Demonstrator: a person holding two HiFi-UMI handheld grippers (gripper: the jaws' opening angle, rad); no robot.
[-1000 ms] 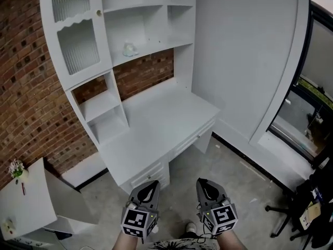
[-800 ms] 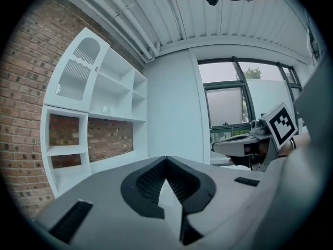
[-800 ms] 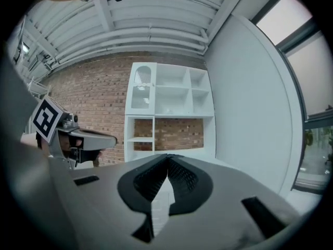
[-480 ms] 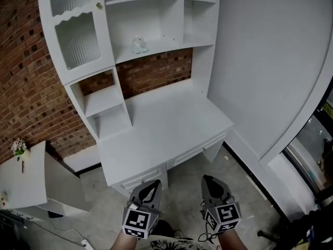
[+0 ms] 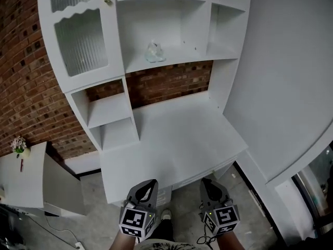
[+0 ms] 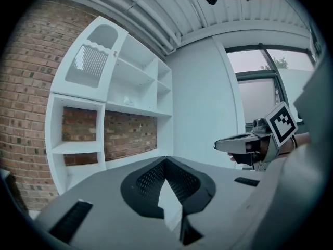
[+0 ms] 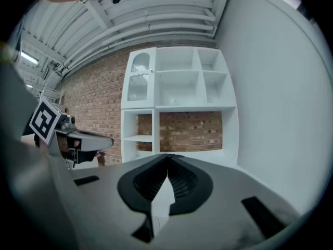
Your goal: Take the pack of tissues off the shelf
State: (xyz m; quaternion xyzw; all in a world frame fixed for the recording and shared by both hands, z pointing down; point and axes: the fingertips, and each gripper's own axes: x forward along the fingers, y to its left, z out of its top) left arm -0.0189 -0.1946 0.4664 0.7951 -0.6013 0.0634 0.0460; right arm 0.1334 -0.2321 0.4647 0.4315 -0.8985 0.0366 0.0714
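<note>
Well short of the tissues

Both clenched, empty: left tool [image 5: 150,183] & right tool [image 5: 207,182], at near edge of desk [image 5: 177,139]. Up on shelf [image 5: 183,54] beyond it sits pack of tissues [image 5: 155,52], approx straight ahead of left tool, so left's nearer.

Spotted pack of tissues [image 5: 155,51] mid-way along the shelf [image 5: 183,56], above the desk [image 5: 177,139] back edge; left gripper [image 5: 149,184], right gripper [image 5: 207,182] just off its front edge.

Tissue pack [image 5: 155,51] small, seemingly indistinct
</note>
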